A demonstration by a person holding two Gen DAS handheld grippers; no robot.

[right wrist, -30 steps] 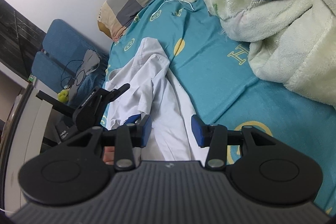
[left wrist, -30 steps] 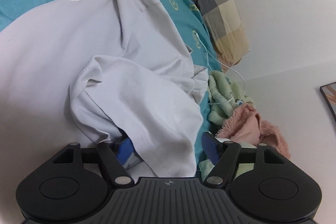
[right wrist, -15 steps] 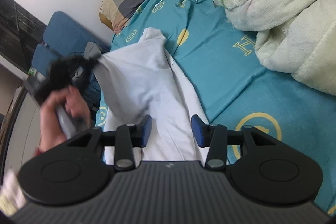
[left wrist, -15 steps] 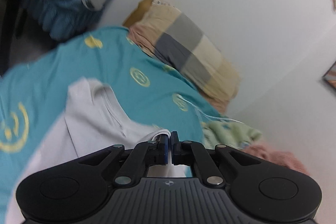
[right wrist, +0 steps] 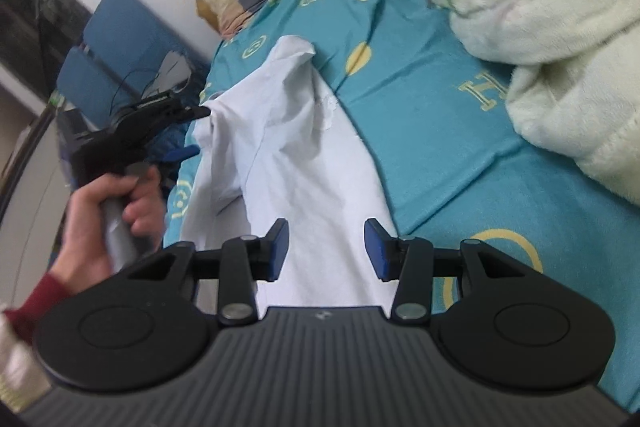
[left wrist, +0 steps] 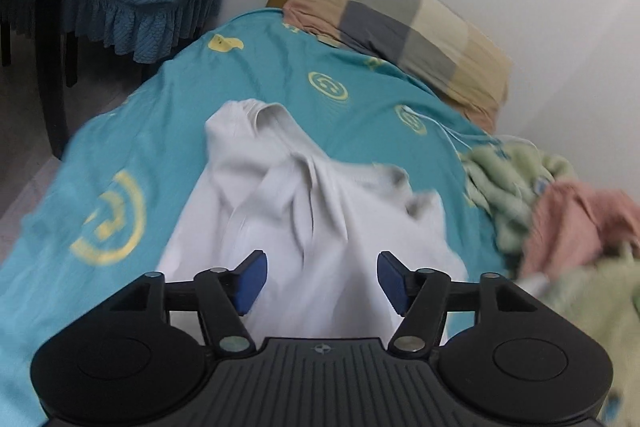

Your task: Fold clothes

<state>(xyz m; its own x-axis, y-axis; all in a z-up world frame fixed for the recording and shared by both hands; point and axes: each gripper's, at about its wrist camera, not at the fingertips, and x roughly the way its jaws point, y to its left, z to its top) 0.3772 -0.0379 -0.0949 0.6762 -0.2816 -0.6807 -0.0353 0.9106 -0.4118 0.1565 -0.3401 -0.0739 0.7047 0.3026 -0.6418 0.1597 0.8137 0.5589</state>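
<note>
A: Start with the big stuff. What carries everything?

B: A bed under a teal sheet [left wrist: 168,131] with yellow emblems. A checked pillow [left wrist: 404,23] sits at its head edge, and a fluffy pale-green blanket [right wrist: 560,39] is piled along the far side edge.

A: And the garment?

B: The white shirt [left wrist: 320,211] lies rumpled down the middle of the bed, nearer the side edge where the person stands, with a bunched ridge across its upper part and one end pointing toward the pillow.

A: The grippers?

B: The left gripper [left wrist: 318,277] is spread wide, nothing between its blue pads, poised just above the shirt's near portion. The right gripper [right wrist: 326,253] is likewise released and empty, over the shirt's lower stretch. In the right view the left tool's tips look to be right at the shirt's side edge.

A: What might go wrong?

B: I'd judge the bunched ridge is the trouble: pinching there could catch several layers and fold the creases in. A deep bite might also snag the sheet beneath.
</note>
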